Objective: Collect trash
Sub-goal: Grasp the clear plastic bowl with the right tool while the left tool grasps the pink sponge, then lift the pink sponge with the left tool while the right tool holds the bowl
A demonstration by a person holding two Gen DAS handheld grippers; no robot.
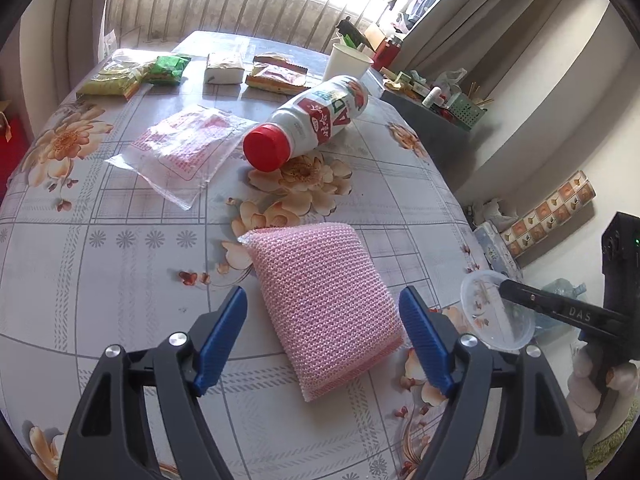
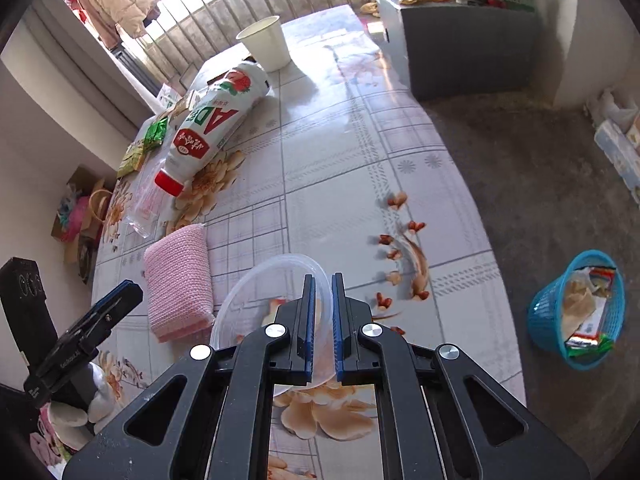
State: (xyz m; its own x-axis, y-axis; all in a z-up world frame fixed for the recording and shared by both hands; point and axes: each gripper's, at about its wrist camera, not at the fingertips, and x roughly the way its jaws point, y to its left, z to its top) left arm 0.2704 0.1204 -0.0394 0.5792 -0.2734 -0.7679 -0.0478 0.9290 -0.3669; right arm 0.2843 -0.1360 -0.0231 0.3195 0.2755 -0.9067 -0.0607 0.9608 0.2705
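Your left gripper tilts down toward the flowered table, its blue jaws spread wide on either side of the pink knitted sponge, which lies flat on the cloth; the pads are not touching it. Beyond the sponge, a clear plastic bag lies flat, and to its right a white bottle with a red cap lies on its side, with a white paper cup upright behind it.

Further right, your right gripper points steeply down near the table's edge. Its jaws are pressed nearly together, pinching the rim of the clear plastic lid, just beside the sponge. On the floor to the far right stands a blue basket with wrappers in it.
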